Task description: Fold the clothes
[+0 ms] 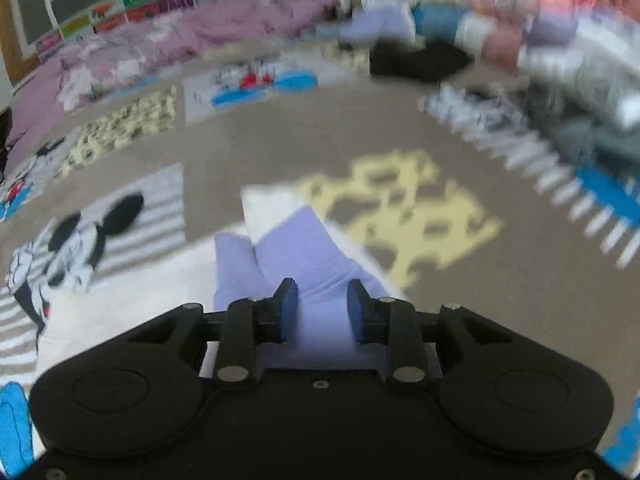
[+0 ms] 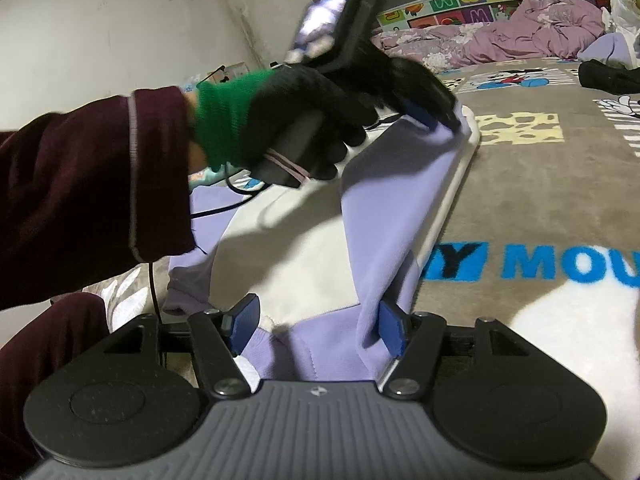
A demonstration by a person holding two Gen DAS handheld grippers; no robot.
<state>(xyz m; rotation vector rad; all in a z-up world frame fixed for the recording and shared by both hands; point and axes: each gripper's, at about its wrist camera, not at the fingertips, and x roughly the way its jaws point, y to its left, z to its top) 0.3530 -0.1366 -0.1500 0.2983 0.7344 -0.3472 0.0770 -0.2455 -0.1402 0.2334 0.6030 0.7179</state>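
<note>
A lavender garment (image 1: 296, 248) with a white panel (image 2: 288, 248) lies on the patterned mat. In the left wrist view my left gripper (image 1: 322, 300) has lavender cloth filling the narrow gap between its blue pads. The right wrist view shows that gripper (image 2: 436, 120), carried by a black-gloved hand (image 2: 280, 108) with a green cuff, holding the garment's far corner up off the mat. The lavender fabric (image 2: 384, 200) stretches from there down to my right gripper (image 2: 316, 324). Its jaws stand wide apart. A fold of the cloth leans only against the right pad (image 2: 390, 328).
The grey mat (image 2: 540, 208) has cartoon mouse prints and blue letters. A black garment (image 1: 416, 62) and a heap of mixed clothes (image 1: 560, 40) sit at the far right. Pink bedding (image 2: 520, 32) lies along the back. A dark cable (image 2: 224, 208) crosses the garment by the maroon sleeve (image 2: 80, 184).
</note>
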